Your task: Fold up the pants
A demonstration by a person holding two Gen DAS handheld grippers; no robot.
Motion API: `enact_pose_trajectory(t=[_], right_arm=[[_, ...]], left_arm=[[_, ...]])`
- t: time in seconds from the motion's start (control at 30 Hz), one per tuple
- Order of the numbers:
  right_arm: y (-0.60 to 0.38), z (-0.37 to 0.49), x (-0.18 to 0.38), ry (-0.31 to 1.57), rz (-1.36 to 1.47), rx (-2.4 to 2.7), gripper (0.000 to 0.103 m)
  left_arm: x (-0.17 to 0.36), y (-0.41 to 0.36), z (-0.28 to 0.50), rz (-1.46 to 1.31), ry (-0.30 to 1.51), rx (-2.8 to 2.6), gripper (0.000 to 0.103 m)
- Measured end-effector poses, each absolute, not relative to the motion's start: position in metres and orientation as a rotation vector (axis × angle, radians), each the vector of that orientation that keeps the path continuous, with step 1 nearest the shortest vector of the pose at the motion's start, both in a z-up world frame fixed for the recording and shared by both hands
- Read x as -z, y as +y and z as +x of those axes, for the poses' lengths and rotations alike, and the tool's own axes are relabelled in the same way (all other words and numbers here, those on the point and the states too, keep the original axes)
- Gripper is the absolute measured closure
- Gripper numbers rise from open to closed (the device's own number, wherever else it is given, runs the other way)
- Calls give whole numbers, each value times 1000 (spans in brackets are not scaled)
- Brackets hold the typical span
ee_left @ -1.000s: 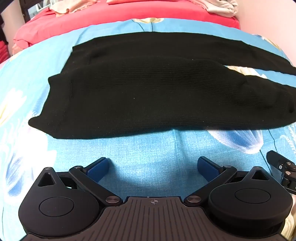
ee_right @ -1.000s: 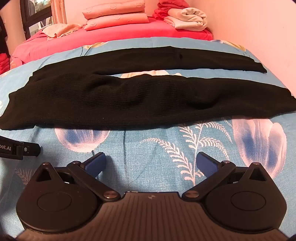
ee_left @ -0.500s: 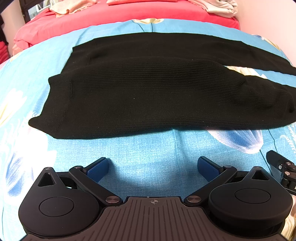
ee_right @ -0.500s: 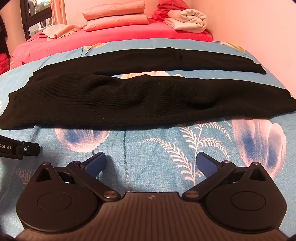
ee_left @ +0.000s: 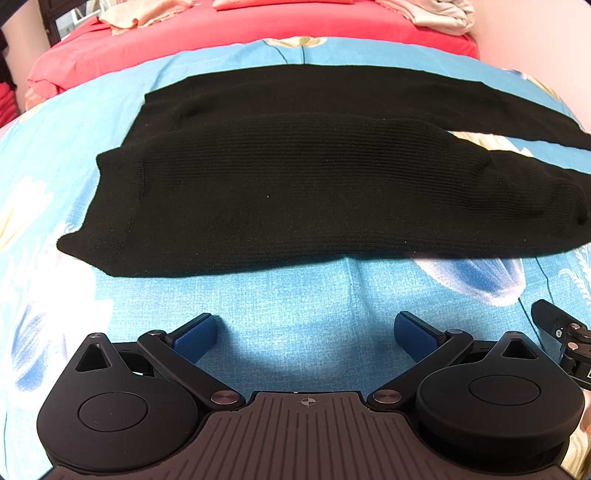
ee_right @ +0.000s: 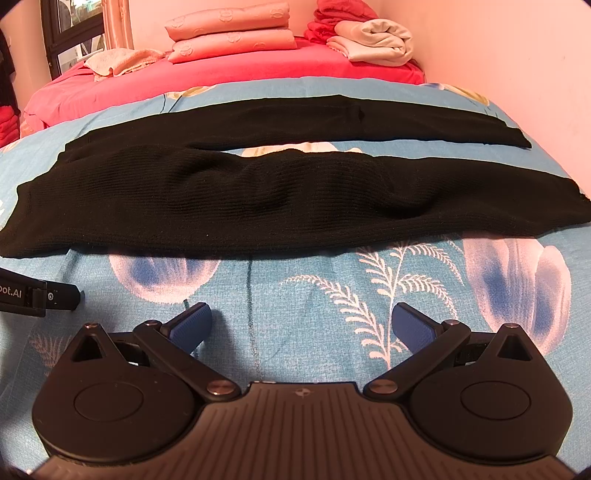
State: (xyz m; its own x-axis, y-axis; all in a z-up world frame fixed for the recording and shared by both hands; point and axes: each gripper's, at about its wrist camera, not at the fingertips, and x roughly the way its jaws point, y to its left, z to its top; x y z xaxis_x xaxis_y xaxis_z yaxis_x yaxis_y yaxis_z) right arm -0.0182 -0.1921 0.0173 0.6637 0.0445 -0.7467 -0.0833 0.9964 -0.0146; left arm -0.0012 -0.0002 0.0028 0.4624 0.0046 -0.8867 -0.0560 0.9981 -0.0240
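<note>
Here, in the left wrist view, the black ribbed-knit pants (ee_left: 295, 192) lie flat across a light blue bedsheet printed with white and blue flowers (ee_left: 295, 302). Their waistband end points to the left side of the frame, and the two legs run off to the right, with a sliver of sheet showing between them near the right edge. The left gripper (ee_left: 306, 334) hovers over bare sheet just in front of the near leg's edge, its two blue-padded fingers (ee_left: 194, 338) spread wide apart with nothing between them. A black piece of the other tool pokes in at the lower right edge. Beyond the pants a red blanket (ee_left: 221, 33) covers the far part of the bed.

In the right wrist view, the same pants stretch from edge to edge, the near leg (ee_right: 295, 206) wrinkled in the middle and the far leg (ee_right: 314, 122) lying flatter, apart from it, with a strip of sheet between them. The right gripper (ee_right: 301, 325) sits above the flowered sheet, near the near leg's hem side but not touching the cloth; its fingers stand wide apart and hold nothing. At the far end, folded pink bedding (ee_right: 229, 38) and a rolled beige cloth (ee_right: 376, 42) rest on the red blanket beside a pale pink wall (ee_right: 517, 48).
</note>
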Motion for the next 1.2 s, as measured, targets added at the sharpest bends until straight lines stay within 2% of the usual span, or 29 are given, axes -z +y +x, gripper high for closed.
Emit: enact_pose_trajectory(t=[1.2], right_arm=[[-191,-22,-19,820,-53,-72,0]], left_arm=[[-5,0,-1,-54,1080,-34,0]])
